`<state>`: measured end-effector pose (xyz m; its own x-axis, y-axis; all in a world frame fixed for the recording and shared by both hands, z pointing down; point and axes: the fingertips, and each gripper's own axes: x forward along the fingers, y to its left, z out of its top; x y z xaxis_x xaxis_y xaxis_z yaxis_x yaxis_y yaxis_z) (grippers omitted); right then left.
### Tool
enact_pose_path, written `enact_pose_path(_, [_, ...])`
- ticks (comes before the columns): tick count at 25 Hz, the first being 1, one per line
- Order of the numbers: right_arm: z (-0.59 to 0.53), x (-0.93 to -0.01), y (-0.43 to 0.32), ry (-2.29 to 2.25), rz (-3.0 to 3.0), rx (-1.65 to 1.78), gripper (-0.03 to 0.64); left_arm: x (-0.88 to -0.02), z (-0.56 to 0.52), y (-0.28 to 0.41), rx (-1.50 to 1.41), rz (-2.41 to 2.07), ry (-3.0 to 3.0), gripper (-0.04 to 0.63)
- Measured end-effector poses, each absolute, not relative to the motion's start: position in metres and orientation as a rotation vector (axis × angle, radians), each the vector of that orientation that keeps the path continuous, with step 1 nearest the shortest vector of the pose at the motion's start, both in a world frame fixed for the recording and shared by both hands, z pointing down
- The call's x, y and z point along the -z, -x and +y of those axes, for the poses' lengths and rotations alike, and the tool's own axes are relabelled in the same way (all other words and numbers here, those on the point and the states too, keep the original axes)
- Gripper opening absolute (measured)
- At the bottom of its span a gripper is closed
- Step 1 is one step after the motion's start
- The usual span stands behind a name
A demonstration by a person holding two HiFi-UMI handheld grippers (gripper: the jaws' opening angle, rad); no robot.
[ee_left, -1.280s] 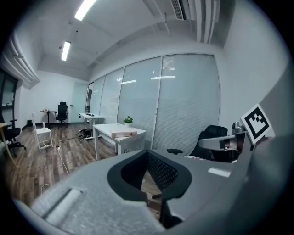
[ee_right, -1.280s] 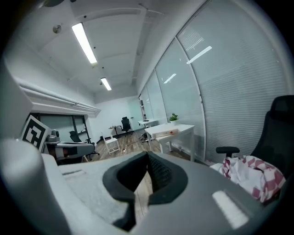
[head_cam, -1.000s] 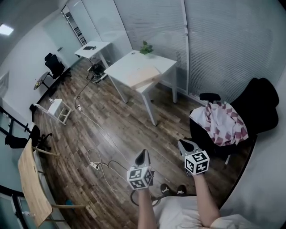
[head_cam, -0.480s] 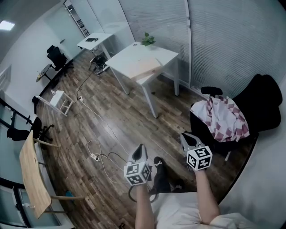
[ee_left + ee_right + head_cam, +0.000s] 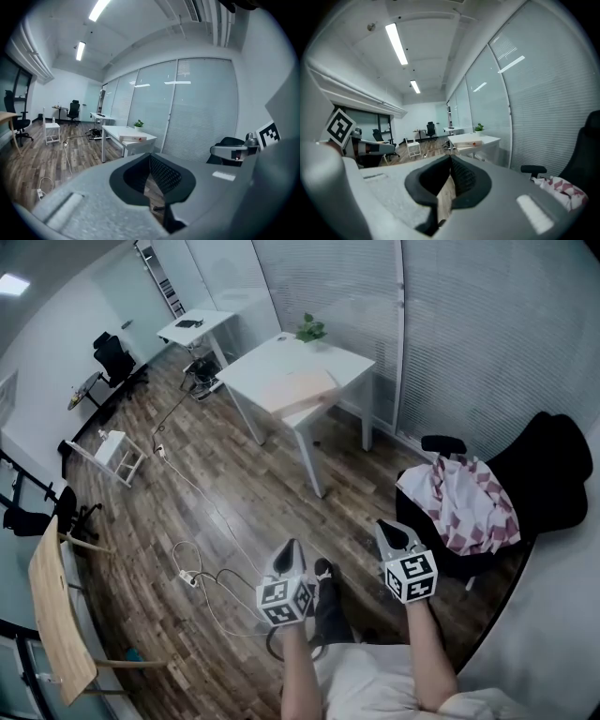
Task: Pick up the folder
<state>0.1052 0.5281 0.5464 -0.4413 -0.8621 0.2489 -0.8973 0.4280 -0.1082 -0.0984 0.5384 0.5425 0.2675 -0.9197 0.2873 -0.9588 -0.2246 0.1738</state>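
The folder [image 5: 298,388] is a flat pale pink case lying on the white table [image 5: 333,360] far across the room. It shows small in the left gripper view [image 5: 132,138] and in the right gripper view [image 5: 465,143]. My left gripper [image 5: 290,547] is held out over the wooden floor, shut and empty; its jaws meet tip to tip [image 5: 150,157]. My right gripper [image 5: 386,529] hangs beside it, also shut with nothing in it [image 5: 451,161]. Both point toward the table and are well short of it.
A black chair draped with a red-checked cloth [image 5: 469,502] stands close on the right. A cable and power strip [image 5: 187,576] lie on the floor at left. A potted plant [image 5: 311,331] sits on the table's far corner. A small white rack [image 5: 117,454] and a second desk [image 5: 192,329] stand farther off.
Both grippers have been carried forward toward the table, and a dark shoe has stepped out below them. The jaws stay shut throughout.
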Motion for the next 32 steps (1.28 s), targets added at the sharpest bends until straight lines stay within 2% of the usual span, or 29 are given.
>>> enact_pose_path(8, [0.425, -0.536, -0.105, -1.611, -2.468, -0.291, 0.002, -0.533, 0.432, 0.100, -0.146, -1.703, -2.291, 0.009])
enact_pose_path(18, [0.301, -0.506, -0.062, -1.571, -2.491, -0.334, 0.002, -0.503, 0.306, 0.133, -0.118, -1.644, -2.285, 0.009])
enact_pose_path(32, [0.170, -0.520, -0.012, -1.361, -2.548, -0.432, 0.002, -0.493, 0.147, 0.168, -0.099, -1.612, -2.309, 0.009])
